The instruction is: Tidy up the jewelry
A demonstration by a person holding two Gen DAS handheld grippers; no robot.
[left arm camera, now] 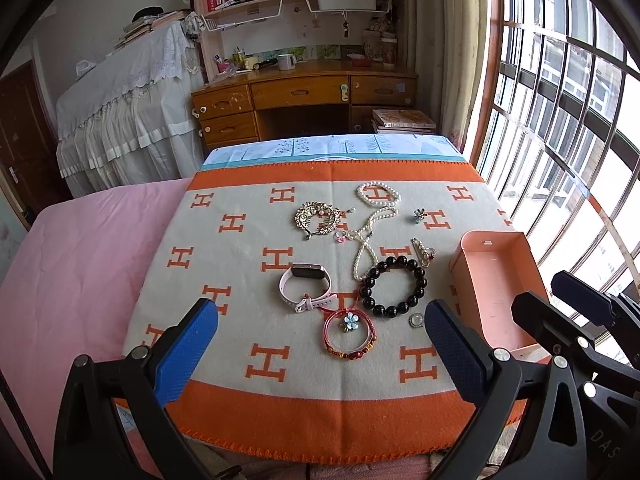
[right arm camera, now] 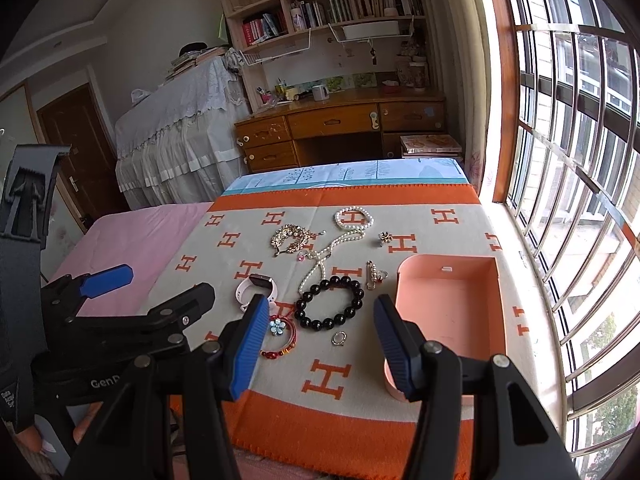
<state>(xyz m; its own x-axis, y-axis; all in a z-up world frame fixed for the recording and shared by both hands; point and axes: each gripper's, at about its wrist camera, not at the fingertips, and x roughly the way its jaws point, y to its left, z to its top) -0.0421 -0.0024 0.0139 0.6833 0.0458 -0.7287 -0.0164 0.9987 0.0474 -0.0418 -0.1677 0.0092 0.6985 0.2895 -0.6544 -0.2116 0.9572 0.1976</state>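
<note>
**Nothing picked yet: start with the nearest pieces**

Nearest the blanket's orange edge, the left gripper point(left arm camera: 320, 340) and right gripper point(right arm camera: 318, 344) both hover with jaws spread wide, grasping nothing. Just beyond them lie the red cord bracelet point(left arm camera: 349, 334) and a small silver ring point(right arm camera: 339, 338), then the black bead bracelet point(right arm camera: 330, 303) and pink smartwatch point(left arm camera: 305, 286). The pink box point(right arm camera: 448, 304) sits empty at the right. Farther off are the pearl necklace point(left arm camera: 370, 236), gold brooch point(left arm camera: 318, 218) and pearl bracelet point(left arm camera: 378, 194). A sensible approach: take near items first, pinch across a bracelet's rim rather than its middle, lift straight up to avoid snagging the necklace touching the black beads.
</note>
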